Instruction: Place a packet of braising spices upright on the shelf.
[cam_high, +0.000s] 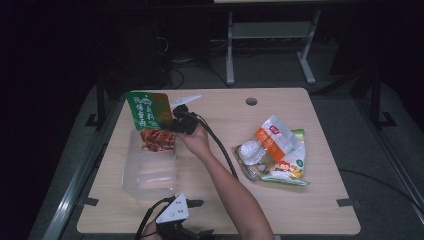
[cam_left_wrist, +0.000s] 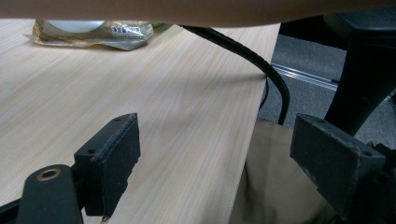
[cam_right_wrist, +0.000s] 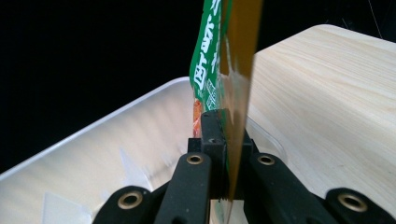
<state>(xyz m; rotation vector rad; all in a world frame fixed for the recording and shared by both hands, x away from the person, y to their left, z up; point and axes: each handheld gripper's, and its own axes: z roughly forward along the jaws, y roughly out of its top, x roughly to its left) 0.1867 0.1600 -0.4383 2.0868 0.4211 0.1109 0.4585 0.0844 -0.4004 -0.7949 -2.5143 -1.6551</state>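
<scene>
A green and orange snack packet (cam_high: 148, 120) with red food showing through its lower half hangs over the far end of a clear plastic bin (cam_high: 150, 167) at the table's left. My right gripper (cam_high: 176, 123) is shut on the packet's edge; in the right gripper view the jaws pinch the packet (cam_right_wrist: 219, 60) above the clear bin (cam_right_wrist: 93, 154). My left gripper (cam_high: 197, 217) rests at the table's front edge with a grey plate on top. Its jaws stand wide apart in the left gripper view, left gripper (cam_left_wrist: 215, 158), with nothing between them.
A pile of snack bags (cam_high: 272, 150), white, orange and green, lies on the right half of the table (cam_high: 300, 200). A black cable (cam_high: 220, 147) trails along the forearm. A round hole (cam_high: 251, 101) sits near the far edge. A metal stand (cam_high: 270, 40) is behind.
</scene>
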